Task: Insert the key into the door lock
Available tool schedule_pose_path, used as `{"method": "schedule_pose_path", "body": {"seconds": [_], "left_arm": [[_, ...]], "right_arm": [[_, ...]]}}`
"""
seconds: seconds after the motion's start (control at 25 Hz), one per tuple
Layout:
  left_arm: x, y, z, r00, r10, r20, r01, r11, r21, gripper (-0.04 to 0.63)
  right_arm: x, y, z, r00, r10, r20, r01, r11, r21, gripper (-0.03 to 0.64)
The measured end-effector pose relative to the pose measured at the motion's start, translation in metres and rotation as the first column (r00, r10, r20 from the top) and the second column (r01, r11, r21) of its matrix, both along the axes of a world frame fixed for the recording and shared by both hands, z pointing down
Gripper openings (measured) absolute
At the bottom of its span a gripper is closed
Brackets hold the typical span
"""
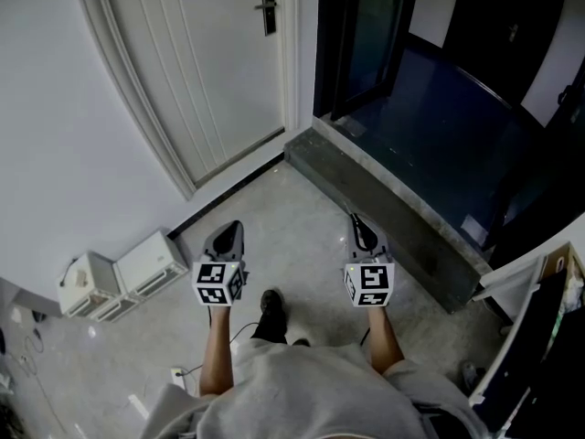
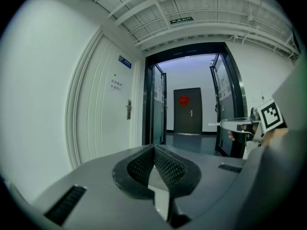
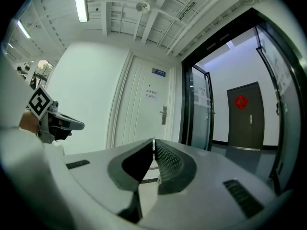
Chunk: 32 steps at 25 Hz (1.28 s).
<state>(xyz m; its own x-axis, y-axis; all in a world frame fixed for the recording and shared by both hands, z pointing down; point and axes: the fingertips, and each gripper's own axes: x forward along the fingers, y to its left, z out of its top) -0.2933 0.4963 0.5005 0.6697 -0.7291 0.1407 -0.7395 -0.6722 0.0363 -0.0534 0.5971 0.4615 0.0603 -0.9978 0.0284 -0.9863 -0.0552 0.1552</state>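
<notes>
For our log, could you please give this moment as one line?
right claw: shut on key | left claw: shut, empty | door lock: far

Head view: we look steeply down from above and behind the left gripper (image 1: 235, 225) and right gripper (image 1: 356, 218), the white door (image 1: 219, 71) ahead of them.
Left gripper view: we sit close behind its jaws, facing level; door ahead to its left, dark doorway (image 2: 192, 104) ahead.
Right gripper view: same low seat behind its jaws; door straight ahead, doorway to its right.
Shared: all three catch the door; each gripper view shows the other gripper beside it.
</notes>
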Motion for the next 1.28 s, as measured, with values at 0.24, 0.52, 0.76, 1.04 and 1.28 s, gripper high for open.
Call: {"method": "schedule_pose_path", "body": {"seconds": [0.24, 0.52, 0.76, 1.04, 1.28], "left_arm": [[0.012, -0.044, 0.007, 1.000, 0.008, -0.011, -0.008, 1.000, -0.004, 0.017], [0.035, -0.131, 0.018, 0.999, 0.035, -0.031, -0.035, 0.999, -0.023, 0.017], [0.052, -0.236, 0.014, 0.998, 0.054, -0.040, -0.055, 0.998, -0.023, 0.017], [0.077, -0.363, -0.004, 0.995, 0.089, -0.045, -0.090, 0.996, -0.020, 0.017], [0.093, -0.447, -0.012, 0.991, 0.124, -0.040, -0.125, 0.992, -0.008, 0.017]], "right_arm": [[0.011, -0.040, 0.009, 1.000, 0.007, -0.009, -0.007, 1.000, -0.018, 0.030], [0.024, -0.126, 0.015, 1.000, 0.020, -0.021, -0.021, 0.999, -0.032, 0.031], [0.035, -0.229, 0.009, 0.999, 0.027, -0.028, -0.028, 0.999, -0.040, 0.030], [0.052, -0.352, -0.013, 0.998, 0.046, -0.041, -0.048, 0.998, -0.035, 0.030], [0.059, -0.434, -0.021, 0.997, 0.063, -0.048, -0.064, 0.998, -0.024, 0.030]]}}
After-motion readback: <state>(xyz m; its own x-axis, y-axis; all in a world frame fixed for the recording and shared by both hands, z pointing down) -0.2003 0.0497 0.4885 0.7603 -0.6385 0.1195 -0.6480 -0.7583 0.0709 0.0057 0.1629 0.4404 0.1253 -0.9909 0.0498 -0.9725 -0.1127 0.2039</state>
